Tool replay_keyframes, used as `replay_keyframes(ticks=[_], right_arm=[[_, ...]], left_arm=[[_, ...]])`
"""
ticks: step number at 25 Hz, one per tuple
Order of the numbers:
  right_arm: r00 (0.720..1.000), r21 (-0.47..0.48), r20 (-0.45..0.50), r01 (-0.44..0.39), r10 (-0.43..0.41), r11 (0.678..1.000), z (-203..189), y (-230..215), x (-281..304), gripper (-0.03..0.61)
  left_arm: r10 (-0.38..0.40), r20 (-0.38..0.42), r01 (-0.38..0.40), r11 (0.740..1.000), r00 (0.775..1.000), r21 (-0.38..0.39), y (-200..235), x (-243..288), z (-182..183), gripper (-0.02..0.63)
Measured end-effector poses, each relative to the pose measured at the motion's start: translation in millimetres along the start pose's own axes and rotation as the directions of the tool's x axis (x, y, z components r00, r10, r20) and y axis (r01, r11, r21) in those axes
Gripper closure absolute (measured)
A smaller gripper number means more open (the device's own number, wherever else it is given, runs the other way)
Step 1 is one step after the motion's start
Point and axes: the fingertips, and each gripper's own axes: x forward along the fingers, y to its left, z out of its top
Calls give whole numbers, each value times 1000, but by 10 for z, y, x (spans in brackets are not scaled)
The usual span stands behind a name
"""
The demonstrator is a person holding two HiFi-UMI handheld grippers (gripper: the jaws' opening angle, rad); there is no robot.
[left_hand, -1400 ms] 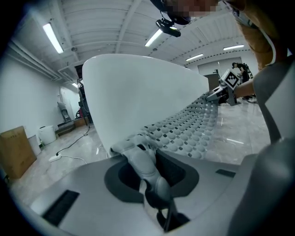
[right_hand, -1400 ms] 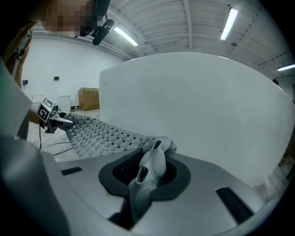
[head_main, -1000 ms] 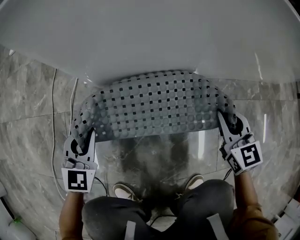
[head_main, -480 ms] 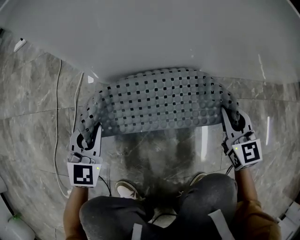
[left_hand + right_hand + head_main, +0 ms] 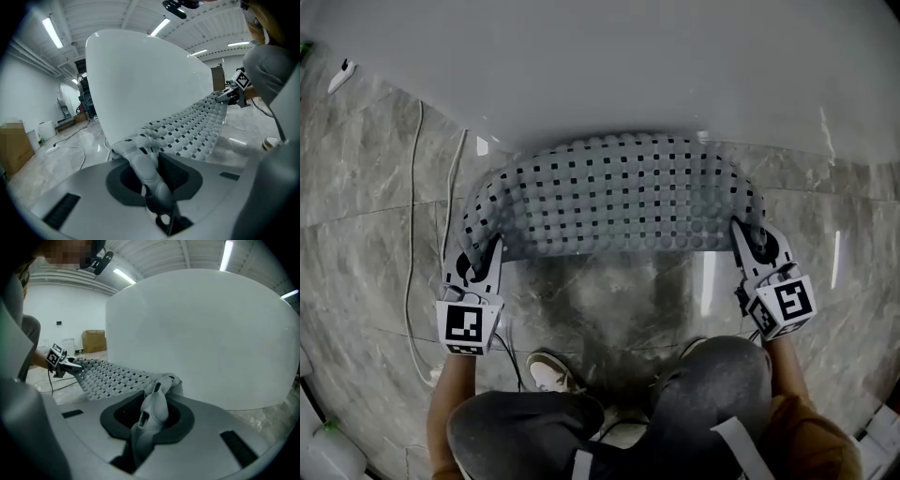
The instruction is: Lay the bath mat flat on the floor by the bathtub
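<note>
Since the earlier frame, the left gripper [image 5: 480,261] has been carried up and slightly inward, and the bath mat [image 5: 609,199] is now drawn out flatter, with a straighter near edge. The mat, grey with rows of round bumps and small square holes, is held stretched between the two grippers, just beside the white bathtub [image 5: 600,66] wall and over the grey marble floor [image 5: 609,300]; whether its far edge touches the floor cannot be told. The left gripper's jaws are nearly together, pinched on a bunched left corner of the mat. The right gripper [image 5: 748,240] is likewise nearly closed, clamped on the folded right corner. Each marker cube [image 5: 469,326] is printed with a black-and-white square pattern only. A white cable [image 5: 416,187] is seen lying on the floor at the left.
</note>
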Motion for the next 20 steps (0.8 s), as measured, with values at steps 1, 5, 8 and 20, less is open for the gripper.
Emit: replay_keyframes(ticks=[1, 5, 8, 20], right_arm=[[1000, 26, -24, -12, 12, 1000, -45, -26, -17, 514], [990, 112, -128, -48, 62, 993, -368, -101, -156, 508], [982, 130, -177, -42, 65, 991, -659, -68, -267, 503], [912, 71, -408, 2, 27, 997, -1507, 33, -77, 470]], left_arm=[[-8, -14, 7, 1000, 1000, -24, -8, -6, -32, 534], [-64, -95, 53, 993, 993, -110, -247, -114, -215, 534], [-93, -123, 75, 987, 988, -145, -404, -202, -456, 532], [-119, -272, 36, 956, 955, -291, -577, -93, -1149, 525]])
